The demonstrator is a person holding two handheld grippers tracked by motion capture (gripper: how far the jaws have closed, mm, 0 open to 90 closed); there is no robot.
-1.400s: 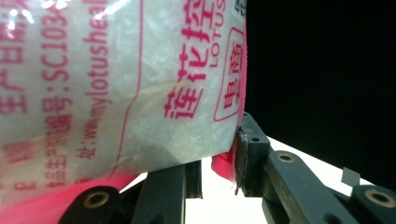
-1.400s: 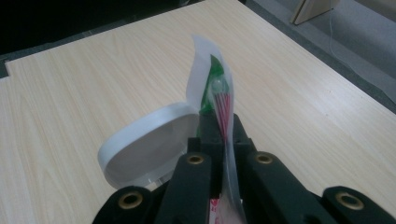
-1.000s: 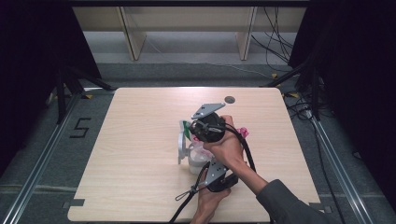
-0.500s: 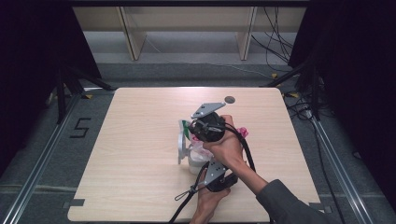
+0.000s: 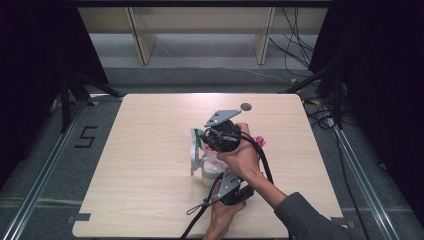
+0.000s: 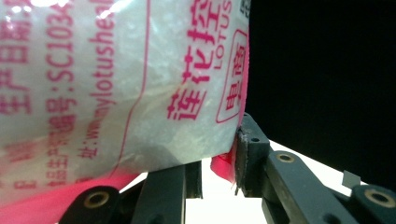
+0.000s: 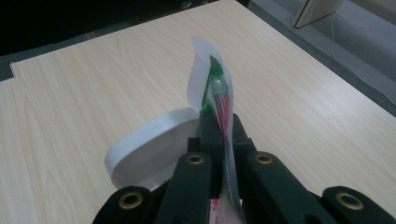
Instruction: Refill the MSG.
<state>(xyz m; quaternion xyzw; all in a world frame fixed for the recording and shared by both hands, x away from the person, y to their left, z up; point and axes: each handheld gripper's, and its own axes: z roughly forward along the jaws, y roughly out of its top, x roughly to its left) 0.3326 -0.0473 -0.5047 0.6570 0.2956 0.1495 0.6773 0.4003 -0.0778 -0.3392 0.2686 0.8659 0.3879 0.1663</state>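
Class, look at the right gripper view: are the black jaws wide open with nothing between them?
No: the right gripper is shut on the thin plastic bag edge with green and red print.

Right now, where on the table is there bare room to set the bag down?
Bare wood spans the table's whole left half and its far right strip. The centre is crowded: plastic bag, white lid and both hand-held grippers, left and right.

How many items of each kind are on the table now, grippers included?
Grippers: 2, left gripper and right gripper
Plastic bag: 1, bag, white with pink print
White container: 1, container with open lid
Total: 4
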